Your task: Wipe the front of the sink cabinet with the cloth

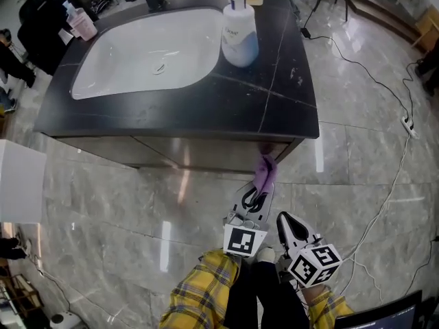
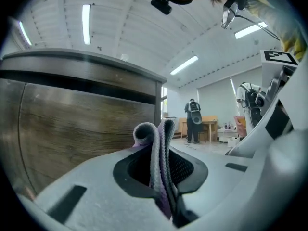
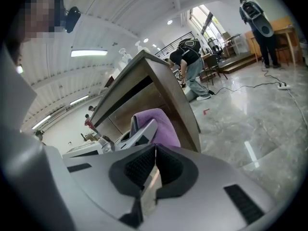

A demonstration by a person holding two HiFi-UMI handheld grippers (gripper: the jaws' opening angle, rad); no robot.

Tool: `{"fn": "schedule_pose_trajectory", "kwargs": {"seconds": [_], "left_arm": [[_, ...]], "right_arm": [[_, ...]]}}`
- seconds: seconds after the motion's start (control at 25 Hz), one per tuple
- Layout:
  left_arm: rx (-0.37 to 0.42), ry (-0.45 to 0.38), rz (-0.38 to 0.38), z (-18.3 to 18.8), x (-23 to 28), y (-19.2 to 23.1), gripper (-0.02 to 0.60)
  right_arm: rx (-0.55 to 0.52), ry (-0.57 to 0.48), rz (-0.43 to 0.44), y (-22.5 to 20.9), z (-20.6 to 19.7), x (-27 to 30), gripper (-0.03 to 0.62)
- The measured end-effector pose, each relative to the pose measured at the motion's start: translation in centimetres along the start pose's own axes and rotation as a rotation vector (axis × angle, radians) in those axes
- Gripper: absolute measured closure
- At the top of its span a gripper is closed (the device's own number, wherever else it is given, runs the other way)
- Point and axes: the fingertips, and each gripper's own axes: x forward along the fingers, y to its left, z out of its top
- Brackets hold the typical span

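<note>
At cabinet front (image 1: 206, 153), cloth (image 1: 265, 173) in left tongs (image 1: 259, 189), perhaps touching

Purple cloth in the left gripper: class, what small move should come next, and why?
Probably slide the left gripper leftward along the cabinet front. Its jaws are shut on the purple cloth, which sits at the panel's right end just under the countertop, so nearly all the wood lies to its left. The right gripper is shut and empty.
</note>
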Motion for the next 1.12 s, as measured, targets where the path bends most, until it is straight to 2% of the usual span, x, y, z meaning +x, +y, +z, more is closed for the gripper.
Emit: {"fn": "schedule_pose_trajectory", "kwargs": {"seconds": [0.24, 0.56, 0.8, 0.88, 1.12], "left_arm": [[-0.03, 0.045, 0.172, 1.3, -5.9, 7.1, 0.54], [0.014, 0.079, 0.408, 2.0, -14.3, 16.6, 0.54], [-0.071, 0.084, 0.586, -0.4, -18.2, 21.8, 0.54], [-0.088, 0.098, 0.61, -1.5, -18.5, 22.6, 0.54], [-0.093, 0.156, 0.603, -5.2, -16.7, 23.8, 0.54]], "right_arm": [[-0.038, 0.03, 0.062, 4.0, 0.0, 2.6, 0.588], [-0.159, 0.113, 0.185, 10.8, -1.7, 7.9, 0.588], [-0.324, 0.18, 0.277, 14.2, -4.4, 10.5, 0.588], [-0.335, 0.2, 0.281, 14.3, -5.2, 11.1, 0.588], [-0.286, 0.22, 0.293, 13.6, -6.0, 12.1, 0.588]]}}
